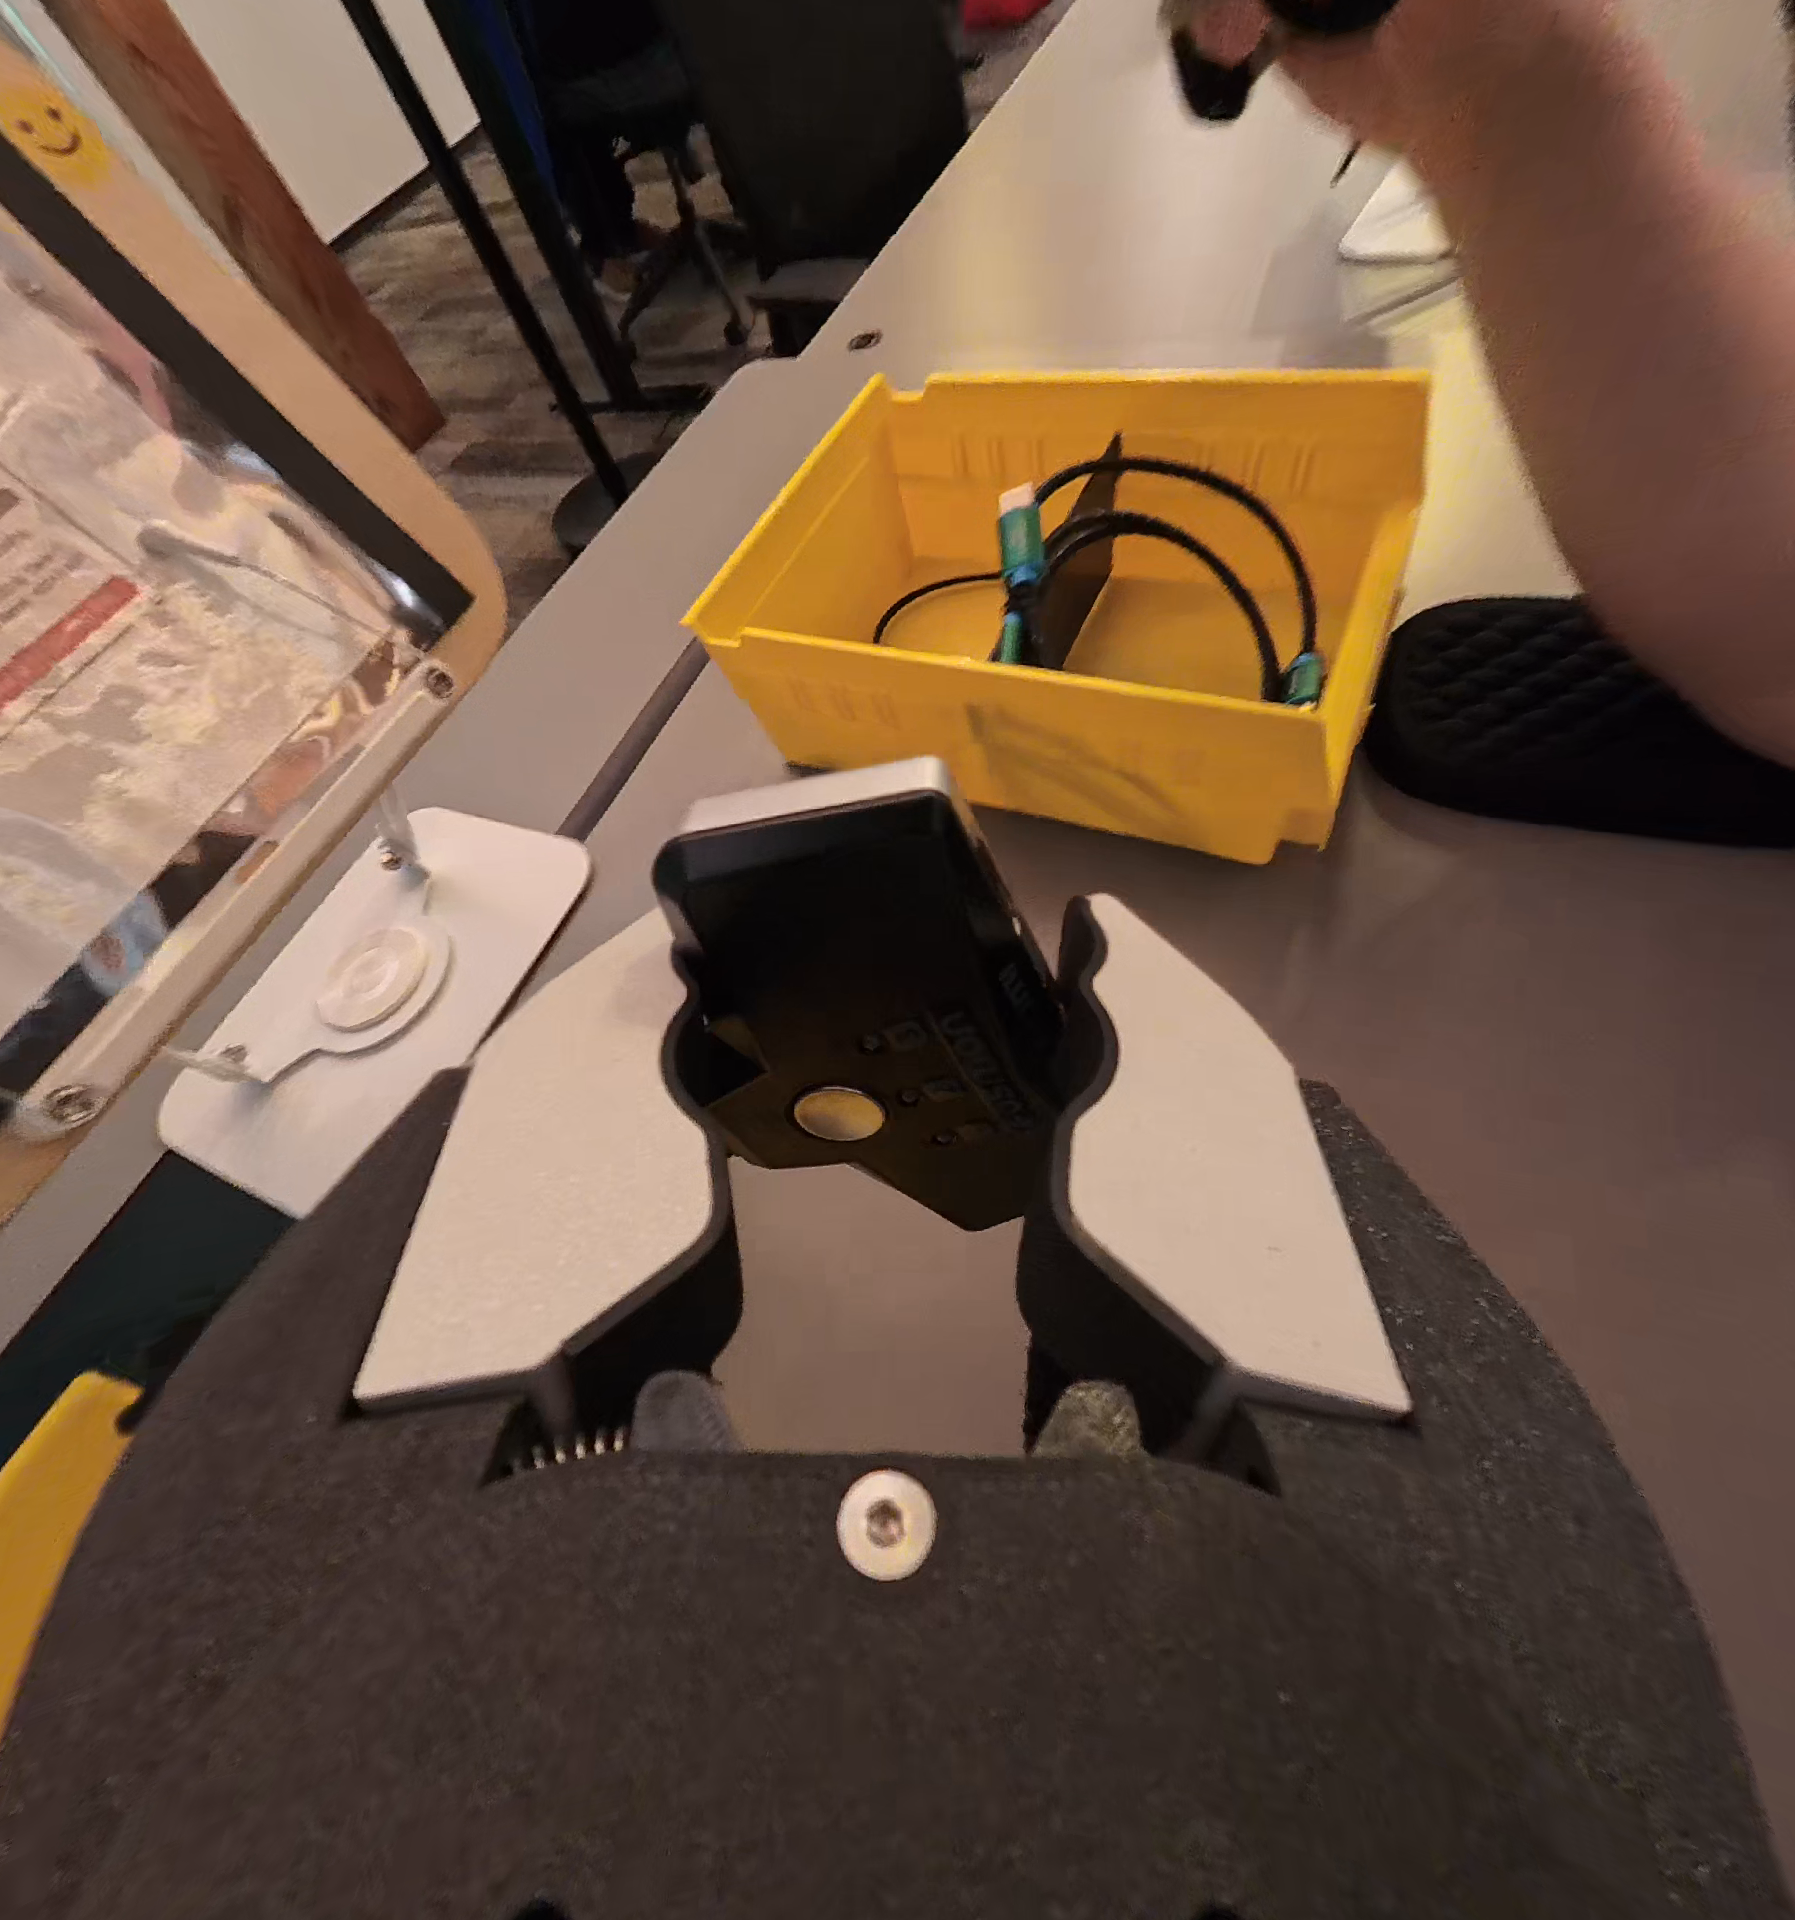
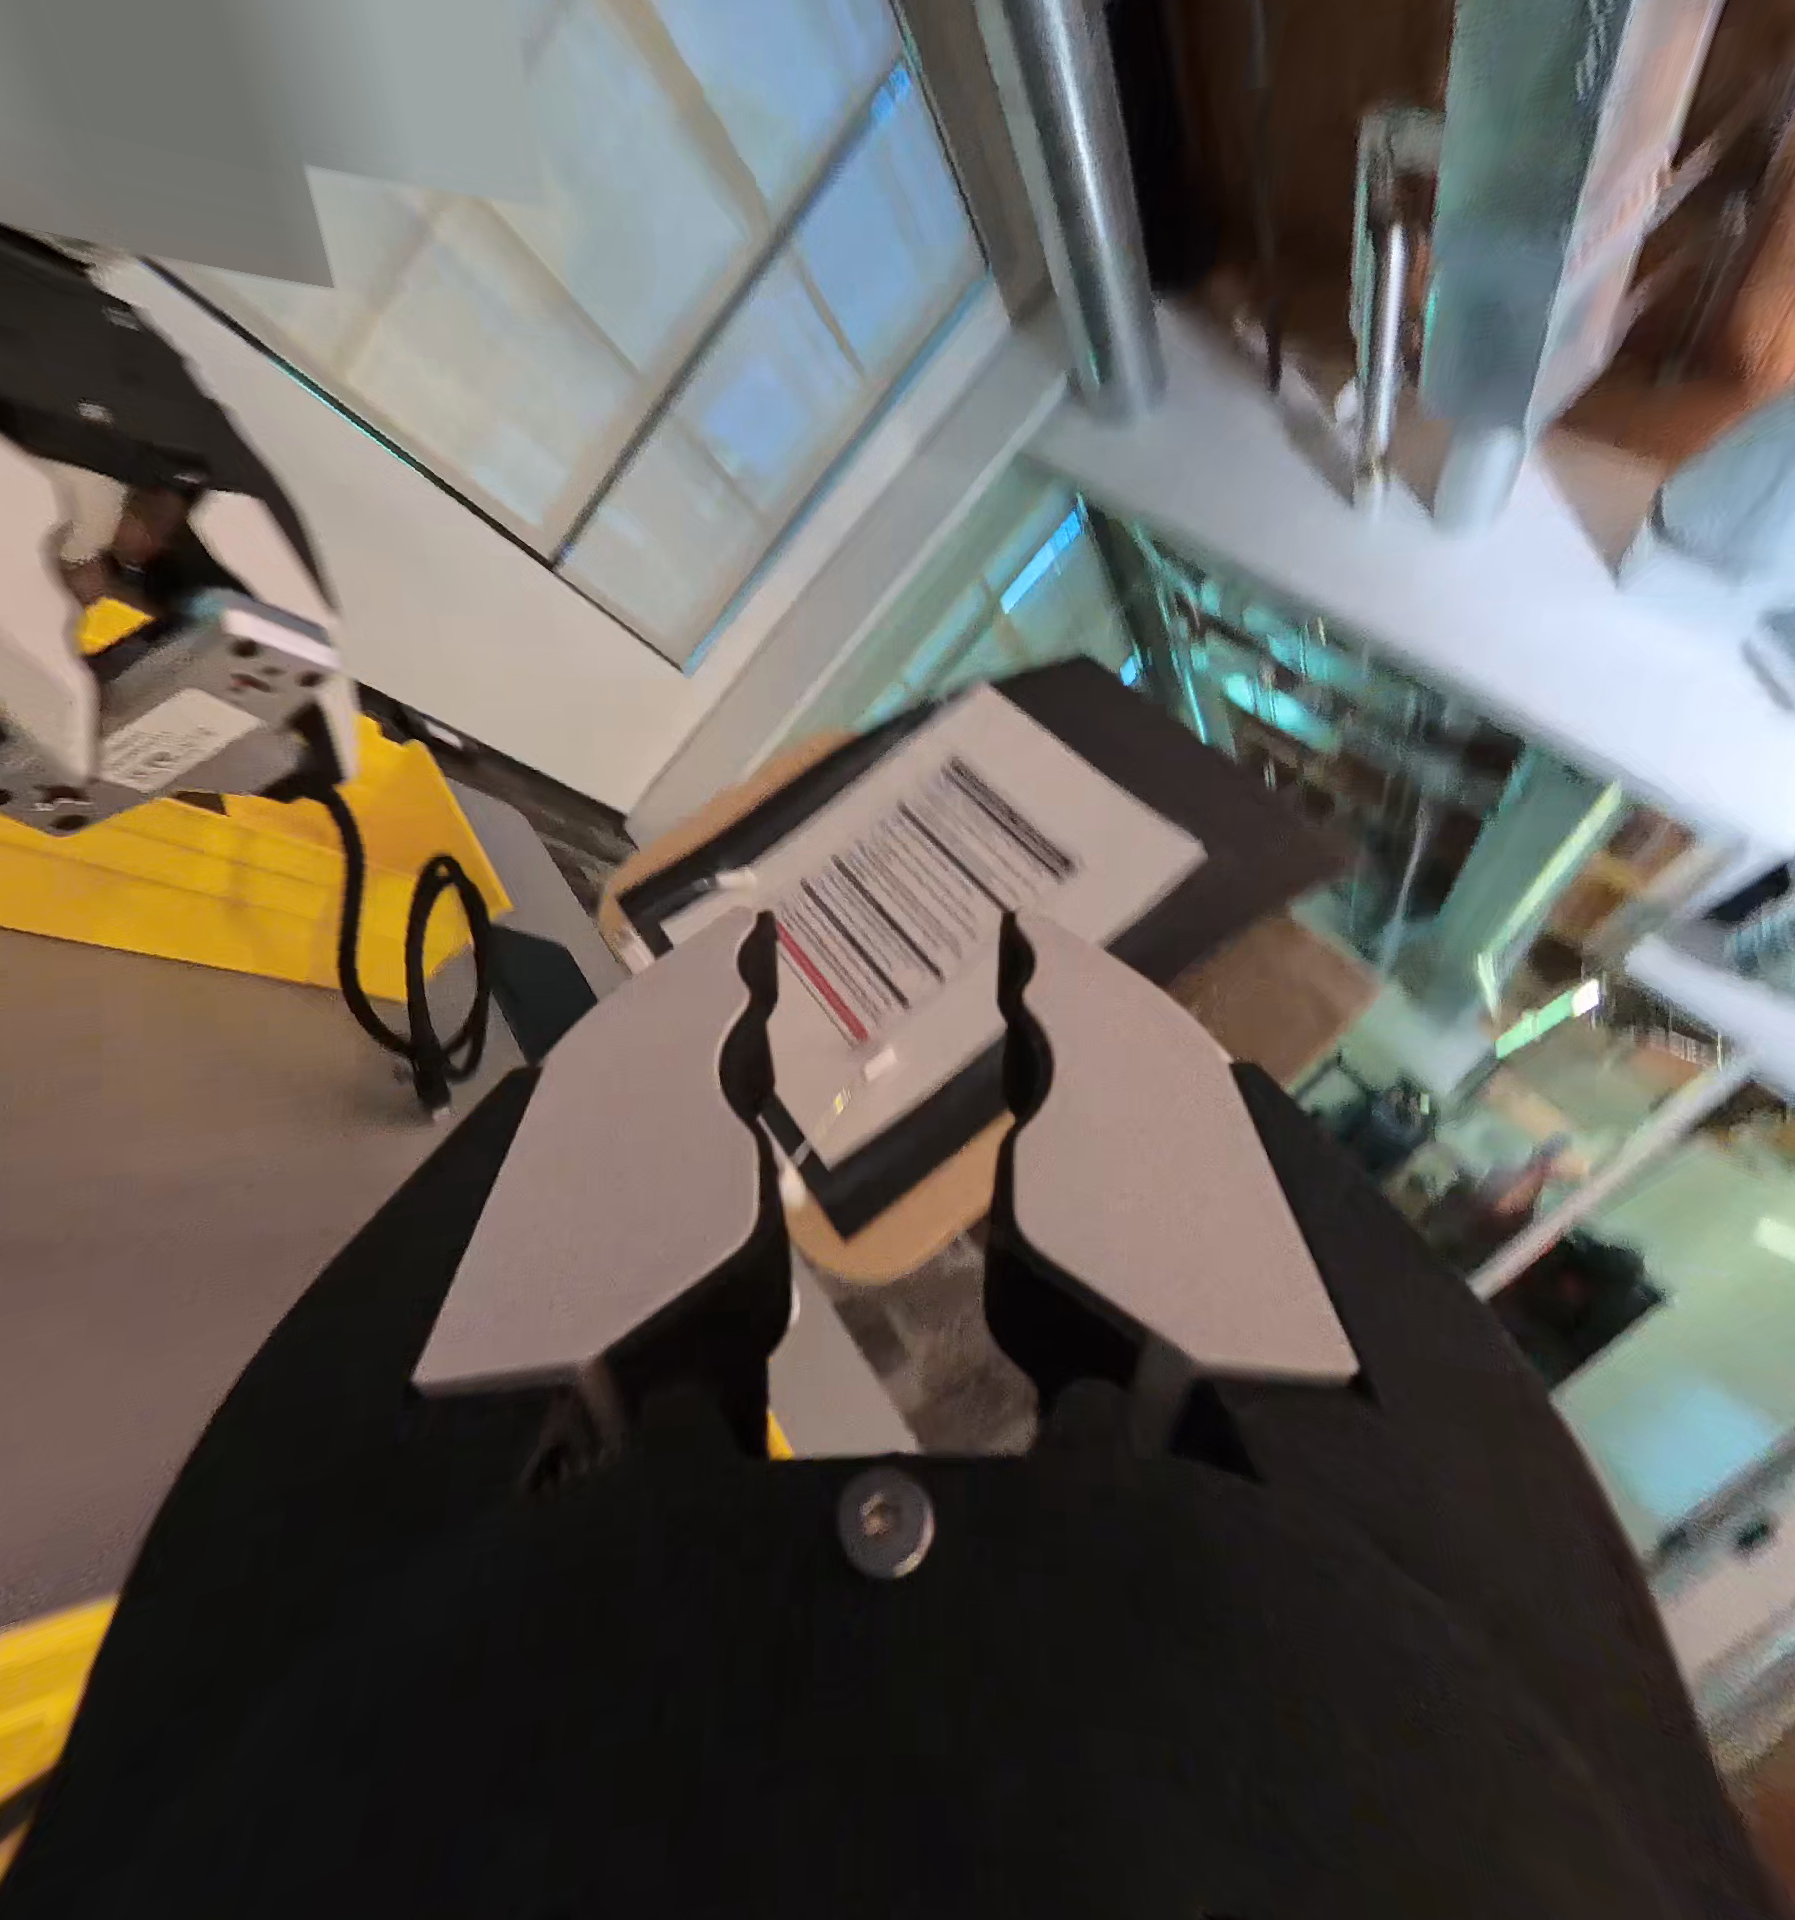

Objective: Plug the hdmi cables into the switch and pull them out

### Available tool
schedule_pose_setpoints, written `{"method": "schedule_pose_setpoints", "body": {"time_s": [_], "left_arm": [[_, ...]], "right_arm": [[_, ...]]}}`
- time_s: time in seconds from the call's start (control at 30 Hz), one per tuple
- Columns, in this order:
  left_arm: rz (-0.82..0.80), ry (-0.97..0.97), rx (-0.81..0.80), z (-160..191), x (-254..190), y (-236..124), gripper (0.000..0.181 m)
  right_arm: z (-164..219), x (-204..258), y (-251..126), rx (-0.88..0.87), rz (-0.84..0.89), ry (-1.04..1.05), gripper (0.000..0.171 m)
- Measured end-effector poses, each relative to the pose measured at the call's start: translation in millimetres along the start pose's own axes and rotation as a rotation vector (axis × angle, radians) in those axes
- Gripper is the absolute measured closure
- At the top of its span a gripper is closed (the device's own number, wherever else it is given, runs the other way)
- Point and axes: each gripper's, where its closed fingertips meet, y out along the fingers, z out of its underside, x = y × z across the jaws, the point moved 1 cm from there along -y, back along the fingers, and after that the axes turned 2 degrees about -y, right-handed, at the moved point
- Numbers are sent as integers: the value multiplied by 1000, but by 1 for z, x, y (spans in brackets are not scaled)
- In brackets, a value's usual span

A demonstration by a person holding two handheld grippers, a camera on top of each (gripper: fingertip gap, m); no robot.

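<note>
Left gripper (image 1: 872, 997) clamped on flat black rectangular switch (image 1: 851, 935), lifted above grey tabletop (image 1: 1495, 1091) beside yellow plastic bin (image 1: 1038, 727); right gripper (image 2: 885, 971) parted, empty.

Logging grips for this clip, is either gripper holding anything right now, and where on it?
The left gripper clamps the black HDMI switch by its two long sides, near the button end. The right gripper is open and holds nothing.
</note>
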Motion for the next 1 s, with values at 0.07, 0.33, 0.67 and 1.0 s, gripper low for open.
{"method": "schedule_pose_setpoints", "body": {"time_s": [0.07,0.33,0.67,1.0], "left_arm": [[57,-42,-59,-10,-5,-7,117],[272,-119,-248,-45,-32,-44,117],[416,-100,-341,-64,-61,-67,117],[277,-122,-405,-73,-45,-86,100]], "right_arm": [[-15,30,17,-62,-74,-51,126],[-18,170,91,-99,-388,92,118],[24,217,111,178,-525,250,147],[9,123,97,189,-322,485,164]]}}
